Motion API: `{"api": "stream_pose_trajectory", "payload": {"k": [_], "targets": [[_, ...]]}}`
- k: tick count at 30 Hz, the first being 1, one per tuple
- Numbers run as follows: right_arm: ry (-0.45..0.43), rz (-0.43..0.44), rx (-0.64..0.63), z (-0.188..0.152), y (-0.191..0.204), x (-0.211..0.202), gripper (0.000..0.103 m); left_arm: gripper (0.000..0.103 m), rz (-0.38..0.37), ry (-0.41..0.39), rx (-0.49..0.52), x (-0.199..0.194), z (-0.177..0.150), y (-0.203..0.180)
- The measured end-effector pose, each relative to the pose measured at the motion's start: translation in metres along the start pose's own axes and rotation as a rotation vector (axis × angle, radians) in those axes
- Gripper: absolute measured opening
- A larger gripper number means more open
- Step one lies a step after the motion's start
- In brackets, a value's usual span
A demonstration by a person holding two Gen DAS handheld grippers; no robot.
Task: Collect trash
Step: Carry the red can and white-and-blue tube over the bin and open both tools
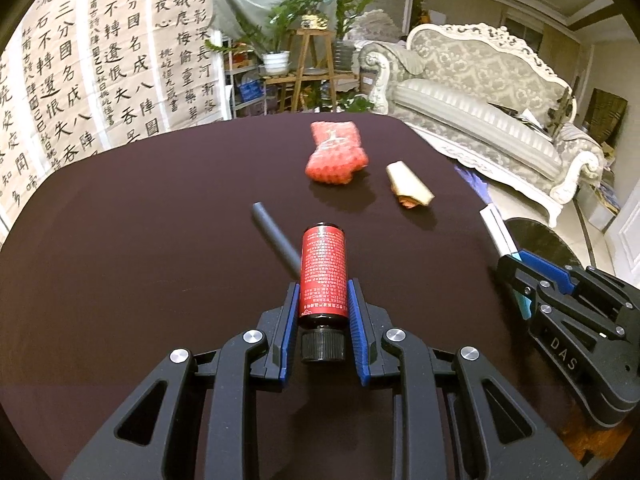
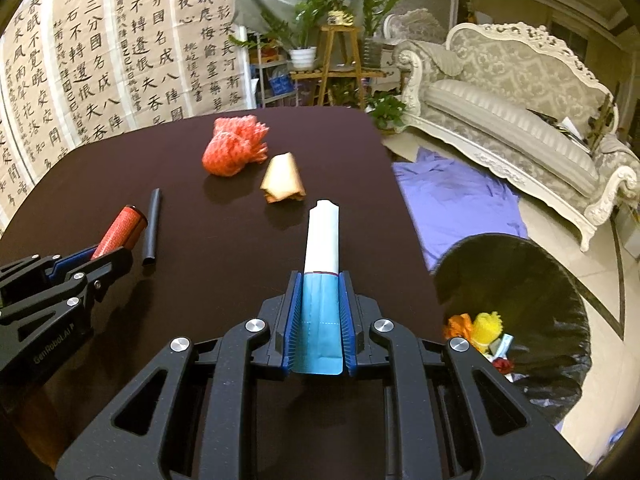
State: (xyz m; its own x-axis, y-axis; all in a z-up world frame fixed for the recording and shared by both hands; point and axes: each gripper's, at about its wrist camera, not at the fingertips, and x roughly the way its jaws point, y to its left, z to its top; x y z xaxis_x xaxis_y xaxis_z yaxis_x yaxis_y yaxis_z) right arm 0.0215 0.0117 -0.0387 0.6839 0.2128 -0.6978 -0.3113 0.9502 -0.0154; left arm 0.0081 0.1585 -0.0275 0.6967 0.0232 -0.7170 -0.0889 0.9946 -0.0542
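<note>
Between my left gripper's blue pads sits a red bottle, clamped cap-end toward me; my right gripper pinches a blue-and-white carton. Beyond them on the table lie a dark tube, brown wrapper, then red netting.

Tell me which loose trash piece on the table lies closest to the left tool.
The dark tube: it lies just beyond the left tool, beside the red bottle it grips. The red foam net and tan wrapper lie farther back.
</note>
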Motion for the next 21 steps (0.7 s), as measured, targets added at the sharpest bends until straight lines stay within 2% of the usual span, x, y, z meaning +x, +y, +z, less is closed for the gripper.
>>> {"api": "stream_pose_trajectory", "payload": {"k": [9, 21], "targets": [[-0.031, -0.07, 0.069, -0.008, -0.039, -0.016, 0.018, 0.025, -0.055, -0.027, 0.058, -0.003, 0.008, -0.045], [-0.059, -0.185, 0.194, -0.02, -0.111, -0.031, 0.018, 0.025, -0.137, -0.056, 0.168, 0.003, 0.02, -0.122]]}}
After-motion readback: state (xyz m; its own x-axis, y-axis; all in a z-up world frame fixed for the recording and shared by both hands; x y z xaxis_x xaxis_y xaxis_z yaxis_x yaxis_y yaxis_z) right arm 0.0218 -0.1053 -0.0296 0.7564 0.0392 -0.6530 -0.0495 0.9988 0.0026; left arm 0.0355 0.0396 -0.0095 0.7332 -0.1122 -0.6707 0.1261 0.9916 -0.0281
